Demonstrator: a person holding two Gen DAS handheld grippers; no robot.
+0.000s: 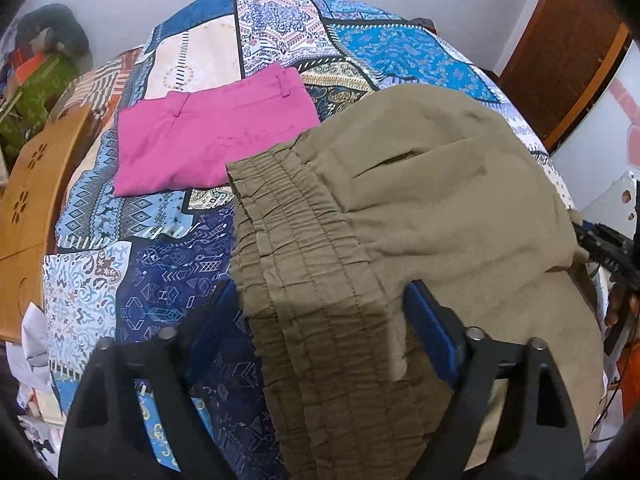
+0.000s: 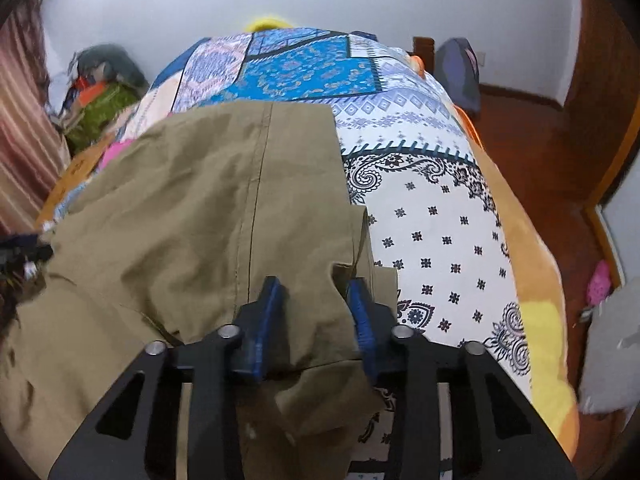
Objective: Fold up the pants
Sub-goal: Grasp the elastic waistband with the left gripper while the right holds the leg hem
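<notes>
Plainly, the olive-khaki pants [image 1: 420, 200] are a soft, matte cotton pair with a wide gathered elastic waistband [image 1: 296, 248] stitched in several parallel rows, and a slit pocket opening shows at about 1 o'clock from the waistband in the left wrist view. They lie spread on a bed covered by a blue patchwork-print bedsheet [image 1: 168, 272], bunched and partly doubled over on themselves. In the right wrist view a long straight seam [image 2: 252, 208] runs up the cloth toward 12 o'clock, and a squared edge of the fabric ends near the middle of the sheet.

The left gripper [image 1: 320, 308] has its blue-padded fingers spread wide, with the waistband end draped down between them (the cloth lies closer to the right-hand pad, and no pinch can be seen). The right gripper [image 2: 314, 300] also stands parted, a rumpled corner of the pants filling the gap between its pads; whether the pads press the cloth cannot be told.

At 11 o'clock from the left gripper lie folded magenta pants [image 1: 208, 140], just beside the khaki waistband. A wooden board with flower cut-outs [image 1: 32, 200] sits at 9 o'clock.

No brand or label can be read; small white characters on the dark tool at 3 o'clock are too blurred.
</notes>
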